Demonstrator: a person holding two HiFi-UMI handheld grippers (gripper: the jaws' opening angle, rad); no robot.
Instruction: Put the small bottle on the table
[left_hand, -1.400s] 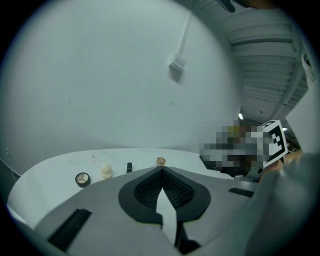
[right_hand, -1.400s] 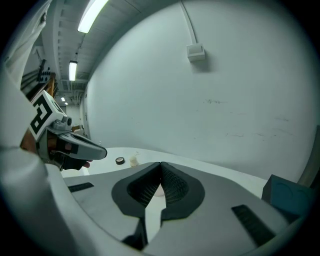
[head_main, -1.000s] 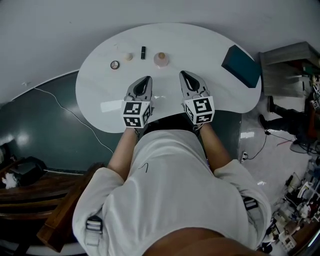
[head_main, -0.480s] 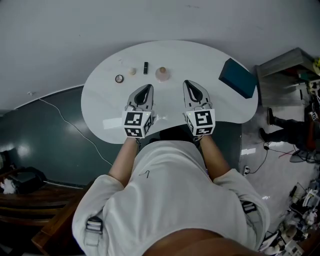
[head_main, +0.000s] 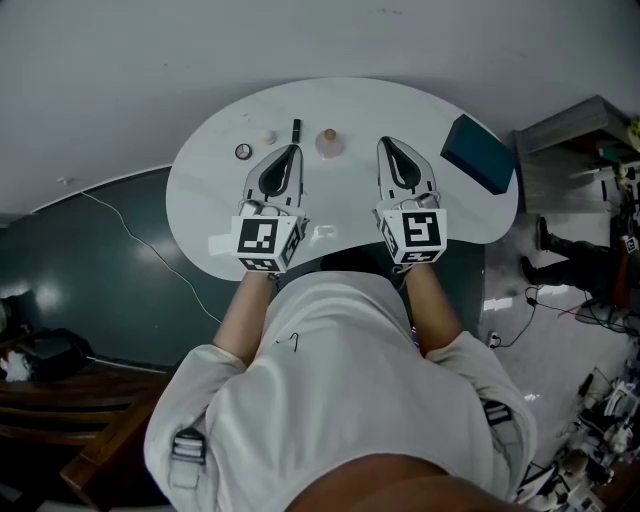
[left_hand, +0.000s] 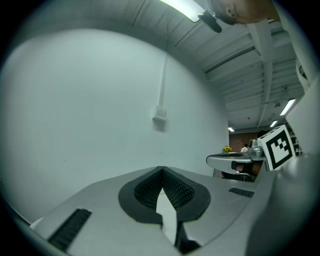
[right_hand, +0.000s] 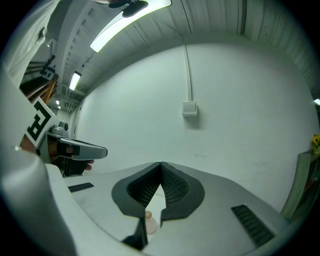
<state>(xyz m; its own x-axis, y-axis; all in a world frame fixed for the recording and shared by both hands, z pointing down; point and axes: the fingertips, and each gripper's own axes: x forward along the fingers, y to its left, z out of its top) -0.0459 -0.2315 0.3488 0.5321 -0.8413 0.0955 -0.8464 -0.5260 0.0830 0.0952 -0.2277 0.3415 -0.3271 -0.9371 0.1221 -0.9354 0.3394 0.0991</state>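
The small bottle (head_main: 328, 142), pinkish with a tan cap, stands upright near the far edge of the white table (head_main: 210, 200). It lies between the tips of my two grippers and touches neither. In the right gripper view the bottle (right_hand: 149, 223) shows low down, through the gap behind the pads. My left gripper (head_main: 293, 151) hovers over the table to the bottle's left, shut and empty; the left gripper view shows its tips (left_hand: 162, 169) meeting. My right gripper (head_main: 386, 143), on the bottle's right, is likewise shut on nothing (right_hand: 160, 164).
A black stick (head_main: 295, 130), a small beige piece (head_main: 268, 137) and a dark ring (head_main: 243, 151) lie left of the bottle. A teal box (head_main: 480, 152) sits at the table's right end. A grey wall rises just behind the table; shelving (head_main: 575, 140) stands right.
Both grippers have moved forward over the table, toward the far items. Their tips now flank the bottle. Both stayed shut.
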